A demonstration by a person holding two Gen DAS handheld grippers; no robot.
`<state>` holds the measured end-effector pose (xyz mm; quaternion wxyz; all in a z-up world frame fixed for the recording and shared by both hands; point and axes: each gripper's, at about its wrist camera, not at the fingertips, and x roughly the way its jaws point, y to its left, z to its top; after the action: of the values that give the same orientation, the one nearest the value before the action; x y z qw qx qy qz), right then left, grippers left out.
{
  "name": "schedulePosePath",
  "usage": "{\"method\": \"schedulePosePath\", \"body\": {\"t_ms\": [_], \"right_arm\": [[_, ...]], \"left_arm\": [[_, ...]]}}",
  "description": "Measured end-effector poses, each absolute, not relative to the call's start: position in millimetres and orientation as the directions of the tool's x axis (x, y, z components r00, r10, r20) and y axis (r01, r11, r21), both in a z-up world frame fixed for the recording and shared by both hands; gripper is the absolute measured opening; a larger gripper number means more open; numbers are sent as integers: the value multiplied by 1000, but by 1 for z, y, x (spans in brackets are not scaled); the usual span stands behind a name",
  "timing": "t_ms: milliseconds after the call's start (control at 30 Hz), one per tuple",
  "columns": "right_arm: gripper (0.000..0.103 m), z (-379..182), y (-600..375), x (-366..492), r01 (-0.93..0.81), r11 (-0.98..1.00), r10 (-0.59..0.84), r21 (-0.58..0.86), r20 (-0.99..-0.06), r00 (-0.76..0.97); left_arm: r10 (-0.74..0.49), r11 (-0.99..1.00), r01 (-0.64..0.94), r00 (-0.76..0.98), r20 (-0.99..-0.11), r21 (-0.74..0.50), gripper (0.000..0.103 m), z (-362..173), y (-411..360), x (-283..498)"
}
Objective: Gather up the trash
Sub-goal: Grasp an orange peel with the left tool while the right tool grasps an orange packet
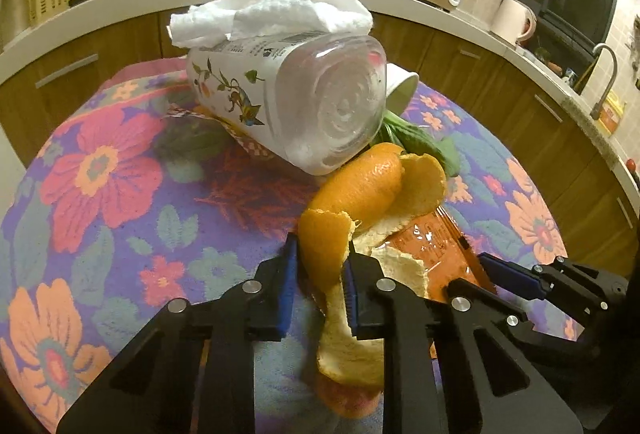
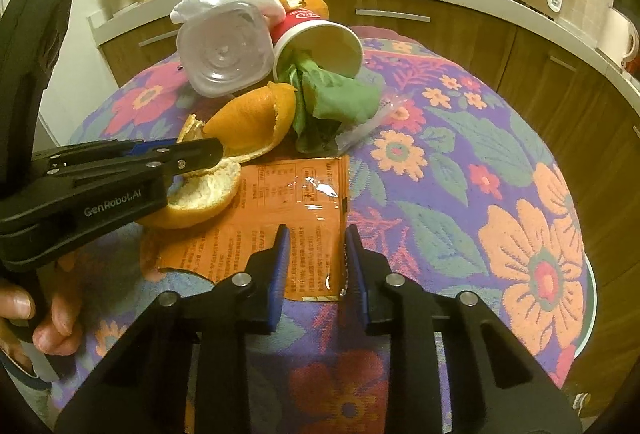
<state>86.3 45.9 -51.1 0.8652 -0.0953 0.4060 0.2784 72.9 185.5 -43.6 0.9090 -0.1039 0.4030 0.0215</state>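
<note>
Through the left wrist view, our left claw (image 1: 320,270) pinches a curled orange peel (image 1: 360,194), its long axis running away toward the toppled plastic jar (image 1: 304,102).

Through the right wrist view, our right claw (image 2: 314,254) gapes narrowly over the orange wrapper (image 2: 296,202) just beside that peel, on the flowered bench (image 2: 500,194) before kitchen cabinets (image 2: 440,30).

The plastic jar (image 1: 288,102) hides most of the paper cup (image 1: 402,84); the orange wrapper's (image 2: 280,218) small print is unreadable, and its near edge sits behind the right gripper (image 2: 314,266).
</note>
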Motion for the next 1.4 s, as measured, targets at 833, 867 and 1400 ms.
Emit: {"method": "schedulePosePath", "body": {"t_ms": [833, 867, 1400], "right_arm": [[0, -45, 44, 74, -570, 820, 419, 48, -728, 542], [0, -43, 42, 72, -569, 821, 426, 54, -721, 546], [0, -24, -9, 80, -466, 882, 384, 72, -684, 621]], "left_arm": [[-41, 974, -123, 730, -683, -190, 2, -36, 193, 55], [-44, 973, -121, 732, -679, -194, 2, -35, 194, 52], [-17, 977, -123, 771, -636, -176, 2, -13, 202, 16]]}}
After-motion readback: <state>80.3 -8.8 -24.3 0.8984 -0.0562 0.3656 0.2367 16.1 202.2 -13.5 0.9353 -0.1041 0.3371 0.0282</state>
